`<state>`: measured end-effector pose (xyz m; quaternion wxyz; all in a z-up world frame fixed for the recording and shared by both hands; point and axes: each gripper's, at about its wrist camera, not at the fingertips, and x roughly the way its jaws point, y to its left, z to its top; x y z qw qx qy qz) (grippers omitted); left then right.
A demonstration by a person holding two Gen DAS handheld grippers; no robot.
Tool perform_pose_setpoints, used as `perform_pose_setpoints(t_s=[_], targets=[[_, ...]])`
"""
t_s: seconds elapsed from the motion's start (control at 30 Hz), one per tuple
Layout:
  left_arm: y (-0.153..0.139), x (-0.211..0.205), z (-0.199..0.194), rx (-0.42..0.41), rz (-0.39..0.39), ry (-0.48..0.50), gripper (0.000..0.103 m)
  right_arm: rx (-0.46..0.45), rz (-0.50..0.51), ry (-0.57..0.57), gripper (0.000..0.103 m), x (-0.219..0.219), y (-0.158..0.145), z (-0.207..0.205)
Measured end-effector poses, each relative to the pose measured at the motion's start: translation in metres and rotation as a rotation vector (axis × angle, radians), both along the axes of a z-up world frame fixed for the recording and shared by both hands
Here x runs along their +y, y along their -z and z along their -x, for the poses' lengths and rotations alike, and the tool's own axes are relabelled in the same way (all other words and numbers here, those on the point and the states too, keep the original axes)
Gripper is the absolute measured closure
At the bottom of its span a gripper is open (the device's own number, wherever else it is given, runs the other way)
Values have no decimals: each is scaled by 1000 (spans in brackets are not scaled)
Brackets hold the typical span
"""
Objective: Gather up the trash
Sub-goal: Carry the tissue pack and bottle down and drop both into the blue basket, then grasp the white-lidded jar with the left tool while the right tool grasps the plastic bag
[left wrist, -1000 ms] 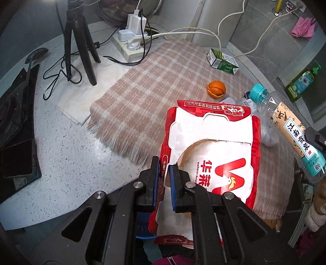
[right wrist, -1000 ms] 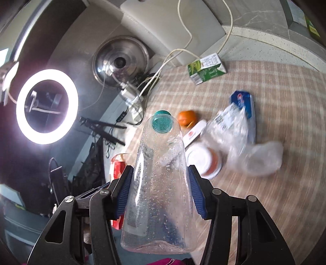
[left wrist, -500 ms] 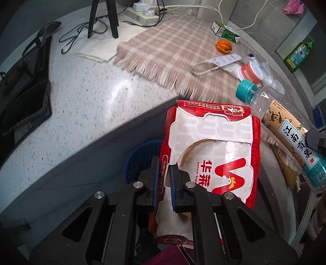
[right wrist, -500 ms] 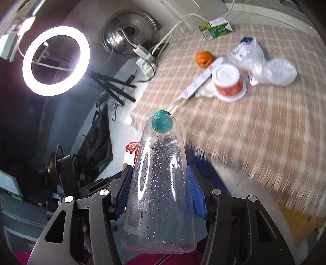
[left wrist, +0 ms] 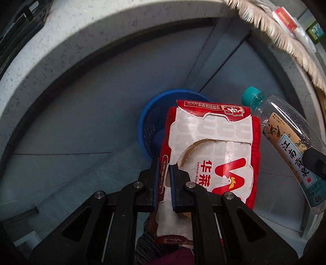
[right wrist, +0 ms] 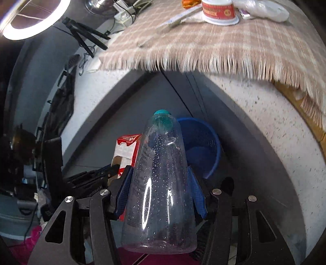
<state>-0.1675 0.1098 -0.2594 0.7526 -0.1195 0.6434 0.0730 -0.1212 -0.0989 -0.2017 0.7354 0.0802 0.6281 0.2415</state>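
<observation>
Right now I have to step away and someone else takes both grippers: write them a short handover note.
Left gripper: jaws shut on the red-and-white food carton, held above the blue bin.
Right gripper: jaws shut on the clear plastic bottle, cap pointing toward the bin.
Done: both pieces are lifted off the table.
Left: release carton and bottle into the bin, then fetch the red-and-white tub and clear plastic bag lying on the checked cloth.
</observation>
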Motion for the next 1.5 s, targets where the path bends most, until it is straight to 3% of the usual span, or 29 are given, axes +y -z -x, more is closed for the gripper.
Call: perform_pose_setpoints(t_s=[0.2, 0.33, 0.57, 0.67, 0.73, 0.9, 1.17, 1.5], targets=[[42, 2, -10, 72, -22, 0, 95, 13, 74, 7, 50, 13, 42, 0], [57, -2, -21, 83, -54, 22, 95, 0, 143, -14, 50, 27, 64, -4], [71, -9, -36, 71, -86, 42, 94, 8, 159, 7, 50, 32, 89, -20], [68, -17, -30, 55, -104, 54, 80, -2, 156, 3, 49, 33, 90, -28], [65, -18, -30, 36, -104, 54, 61, -26, 172, -3, 49, 35, 87, -22], [65, -20, -28, 16, -114, 54, 61, -58, 164, 0, 49, 35, 76, -29], [39, -8, -26, -14, -114, 50, 61, -76, 157, -5, 49, 31, 55, -23], [-41, -1, -27, -138, -107, 56, 61, -130, 120, -11, 49, 25, 4, -19]])
